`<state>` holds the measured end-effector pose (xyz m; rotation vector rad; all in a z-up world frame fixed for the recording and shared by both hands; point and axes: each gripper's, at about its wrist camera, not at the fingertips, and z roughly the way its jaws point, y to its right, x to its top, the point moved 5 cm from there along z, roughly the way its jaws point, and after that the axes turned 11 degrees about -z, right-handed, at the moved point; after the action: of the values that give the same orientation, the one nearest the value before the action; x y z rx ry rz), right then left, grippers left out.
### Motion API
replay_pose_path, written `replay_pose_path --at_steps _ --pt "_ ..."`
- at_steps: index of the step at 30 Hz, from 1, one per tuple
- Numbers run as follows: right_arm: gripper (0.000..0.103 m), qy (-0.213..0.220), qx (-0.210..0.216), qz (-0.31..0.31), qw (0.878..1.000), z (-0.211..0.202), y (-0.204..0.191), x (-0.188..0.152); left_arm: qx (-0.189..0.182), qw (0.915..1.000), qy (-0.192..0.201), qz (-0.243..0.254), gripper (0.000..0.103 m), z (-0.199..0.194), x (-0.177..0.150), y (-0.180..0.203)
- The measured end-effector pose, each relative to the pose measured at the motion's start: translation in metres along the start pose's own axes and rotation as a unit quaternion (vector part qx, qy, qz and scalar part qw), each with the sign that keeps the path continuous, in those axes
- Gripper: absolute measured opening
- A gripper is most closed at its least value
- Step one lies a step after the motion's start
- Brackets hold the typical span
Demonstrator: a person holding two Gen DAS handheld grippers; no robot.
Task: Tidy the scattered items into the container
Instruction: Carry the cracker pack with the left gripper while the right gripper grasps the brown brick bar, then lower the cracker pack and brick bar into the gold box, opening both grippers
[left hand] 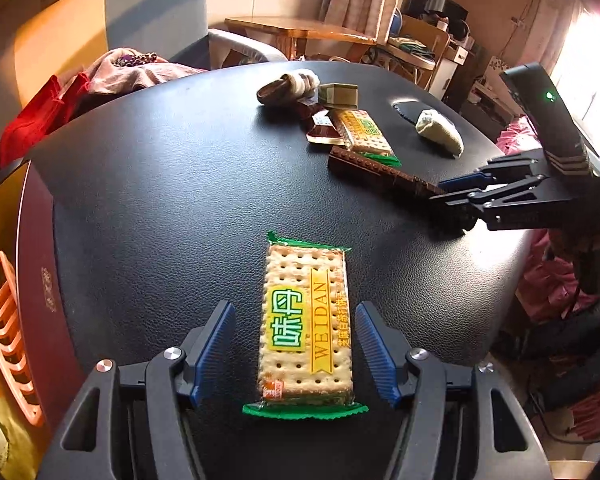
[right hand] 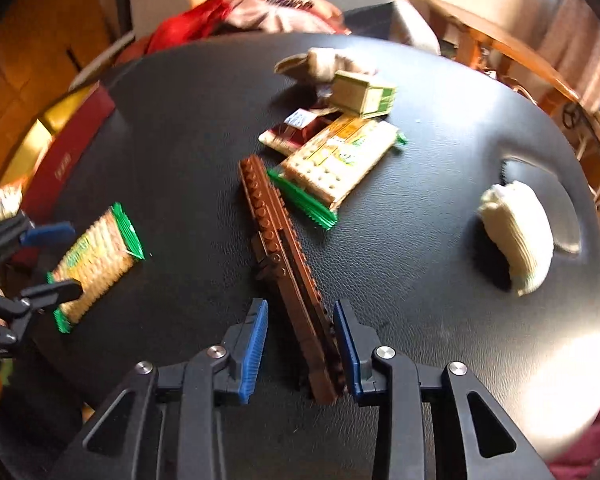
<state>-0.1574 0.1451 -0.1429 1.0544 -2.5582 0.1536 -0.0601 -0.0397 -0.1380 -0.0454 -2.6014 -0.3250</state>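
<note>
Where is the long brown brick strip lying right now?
The brown brick strip lies on the black table, its near end between the open right gripper fingers, beside a cracker packet.

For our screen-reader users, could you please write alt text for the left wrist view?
The open left gripper straddles a cracker packet on a black table. Beyond, the right gripper reaches a brown brick strip beside scattered snacks.

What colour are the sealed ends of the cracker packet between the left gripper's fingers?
Green, on both ends of the cracker packet; the left wrist view shows it best.
</note>
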Motion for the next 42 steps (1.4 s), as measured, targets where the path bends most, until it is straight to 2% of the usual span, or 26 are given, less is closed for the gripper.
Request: replay_pose_path --at_steps 8,12,16,22,29,36,42 --pt "0.032 0.0 -0.004 -0.013 1.0 0.006 -0.003 0.005 0.01 0.9999 0.0 0.003 0.062 0.009 0.0 0.003" --pt "0.029 0.006 -0.021 -0.027 0.999 0.002 -0.011 0.004 0.014 0.9999 0.001 0.0 0.049 0.013 -0.001 0.004" --pt "0.025 0.015 -0.023 -0.029 0.999 -0.004 -0.027 0.0 0.015 0.9998 0.008 -0.008 0.049 0.009 -0.002 0.003" --pt "0.025 0.054 0.02 0.037 0.998 -0.005 -0.047 -0.007 0.01 0.9993 0.027 -0.024 0.049 -0.007 -0.006 0.0" --pt "0.025 0.098 0.077 0.123 0.985 -0.01 -0.06 -0.009 0.007 0.997 0.059 -0.05 0.049 -0.036 -0.006 -0.009" --pt "0.025 0.138 0.093 0.098 0.981 -0.028 -0.101 0.031 0.032 0.9905 0.096 -0.093 0.049 -0.07 -0.009 -0.04" --pt "0.025 0.172 0.136 0.049 0.975 -0.047 -0.153 0.079 0.073 0.9793 0.135 -0.132 0.049 -0.105 -0.014 -0.081"
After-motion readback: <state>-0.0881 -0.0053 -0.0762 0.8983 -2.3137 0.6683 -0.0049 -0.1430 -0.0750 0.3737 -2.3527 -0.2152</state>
